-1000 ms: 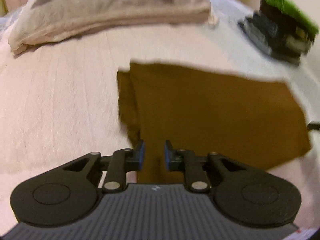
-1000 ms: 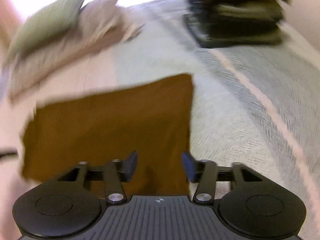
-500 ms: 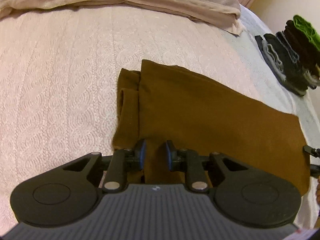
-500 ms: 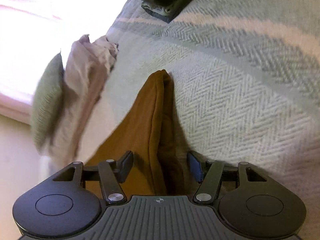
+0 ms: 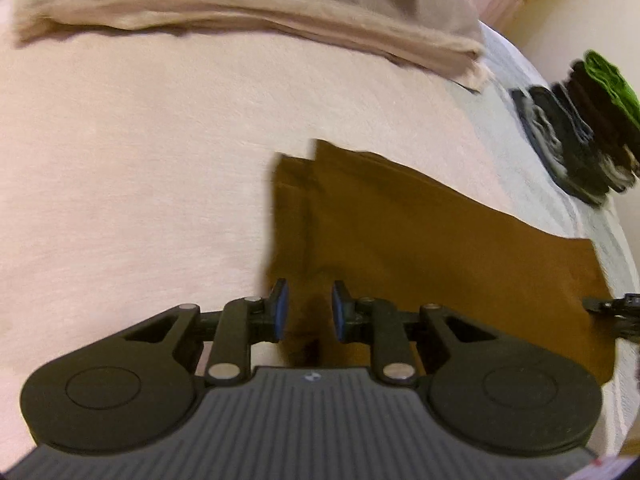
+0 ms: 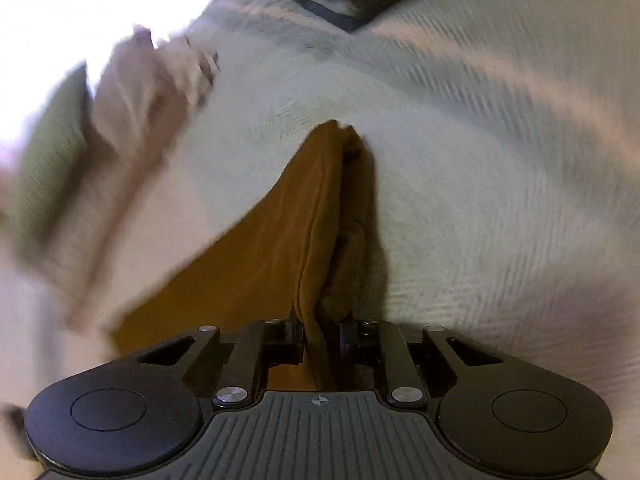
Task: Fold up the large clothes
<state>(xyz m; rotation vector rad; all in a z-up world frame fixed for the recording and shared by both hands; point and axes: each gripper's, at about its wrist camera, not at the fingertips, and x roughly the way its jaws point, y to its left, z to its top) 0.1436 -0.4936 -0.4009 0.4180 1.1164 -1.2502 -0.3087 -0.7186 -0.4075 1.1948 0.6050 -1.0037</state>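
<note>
A folded brown garment [image 5: 432,248] lies flat on the bed, layered along its left edge. My left gripper [image 5: 307,310] hovers over the garment's near left corner, its blue pads [image 5: 280,310] apart with brown cloth seen between them but not clamped. In the right wrist view the brown garment [image 6: 320,216] rises in a ridge of stacked layers, and my right gripper [image 6: 322,340] is shut on its near edge. The tip of the right gripper [image 5: 612,306] shows at the right edge of the left wrist view, at the garment's right corner.
A beige pillow [image 5: 248,12] lies across the head of the bed. A stack of folded dark clothes with a green piece on top [image 5: 580,128] sits at the far right on the grey herringbone blanket [image 6: 500,160]. Pale pink bedspread [image 5: 132,184] lies left of the garment.
My right gripper closed from open onto the garment's edge layers. My left gripper's pads have spread a little wider over the near left corner. Both views shifted and blurred.
</note>
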